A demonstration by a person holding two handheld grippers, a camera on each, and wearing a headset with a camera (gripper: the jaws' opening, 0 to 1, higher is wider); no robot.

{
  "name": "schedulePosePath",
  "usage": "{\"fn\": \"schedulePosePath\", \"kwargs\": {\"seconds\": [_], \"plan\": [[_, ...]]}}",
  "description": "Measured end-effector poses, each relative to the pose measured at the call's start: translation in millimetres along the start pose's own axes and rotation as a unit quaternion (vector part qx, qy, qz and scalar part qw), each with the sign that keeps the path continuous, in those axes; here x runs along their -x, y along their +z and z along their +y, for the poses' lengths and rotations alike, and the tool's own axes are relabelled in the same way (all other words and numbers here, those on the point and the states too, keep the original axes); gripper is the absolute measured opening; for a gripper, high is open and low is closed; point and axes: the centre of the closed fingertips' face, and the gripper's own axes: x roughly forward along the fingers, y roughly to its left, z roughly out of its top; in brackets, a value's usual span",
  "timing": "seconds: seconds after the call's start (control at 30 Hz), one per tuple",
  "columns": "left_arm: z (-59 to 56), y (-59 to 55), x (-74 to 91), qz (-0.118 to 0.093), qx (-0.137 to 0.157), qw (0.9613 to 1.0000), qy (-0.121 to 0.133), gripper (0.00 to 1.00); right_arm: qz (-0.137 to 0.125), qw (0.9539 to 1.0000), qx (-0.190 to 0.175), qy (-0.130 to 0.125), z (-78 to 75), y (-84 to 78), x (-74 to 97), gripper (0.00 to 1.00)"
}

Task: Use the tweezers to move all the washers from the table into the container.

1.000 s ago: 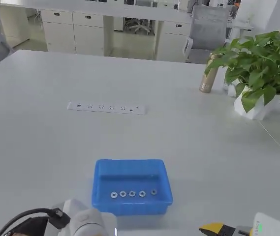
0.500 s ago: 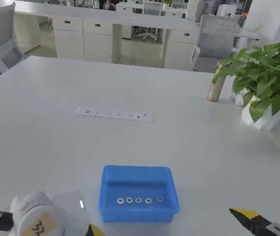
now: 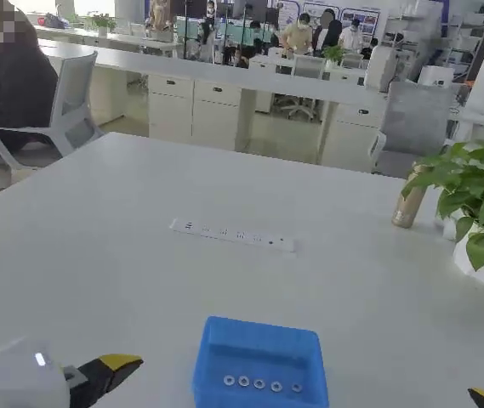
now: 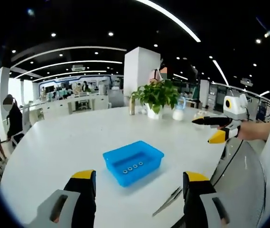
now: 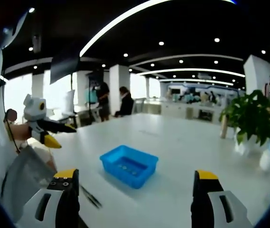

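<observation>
Two hand-held grippers hover over a wide white worktop (image 3: 139, 280), and we judge the task to be at or close to its end. A shallow rectangular blue plastic container (image 3: 259, 374) sits on the worktop ahead of us, with five small round metal washers (image 3: 259, 384) lying in a row on its floor; every washer we can make out is inside it. The thin metal tweezers (image 4: 169, 202) lie flat on the worktop, nearer to us than the container and apart from it, held by neither gripper. The left gripper (image 5: 67, 136) has its yellow-tipped jaws spread wide with nothing between them, and the right gripper (image 4: 205, 130) is likewise parted and empty. Both are raised above the worktop, one to each side of the container, touching neither it nor the tweezers. In the left gripper view the tweezers lie low in the picture, just inside the right-hand jaw, with the container further ahead between the jaws. In our judgement the next move calls for a look across the worktop for any stray washer; if one turns up, a gripper must first close on the tweezers
</observation>
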Motion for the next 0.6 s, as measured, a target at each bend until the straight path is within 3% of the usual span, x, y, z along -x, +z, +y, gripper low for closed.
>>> {"fn": "schedulePosePath", "kwargs": {"seconds": [0.13, 0.33, 0.4, 0.6], "plan": [[1.0, 8.8, 11.3, -0.022, 0.036, 0.9989, 0.022, 0.87, 0.006, 1.0, 0.003, 0.007, 1.9, 0.2, 3.1, 0.99], [-1.2, 16.3, 22.2, -0.054, 0.055, 0.9959, 0.047, 0.98, 0.009, 0.9998, 0.002, 0.016, 4.0, 0.9, 9.1, 0.99], [-1.7, 15.5, 22.3, -0.053, 0.068, 0.995, 0.05, 0.99, -0.002, 0.9997, 0.018, 0.014, 4.0, 5.1, 11.6, 0.99], [-5.0, 12.8, 21.3, -0.056, 0.06, 0.9948, 0.06, 0.99, -0.011, 0.9996, 0.021, 0.018, 4.8, 7.9, 14.2, 0.99]]}}
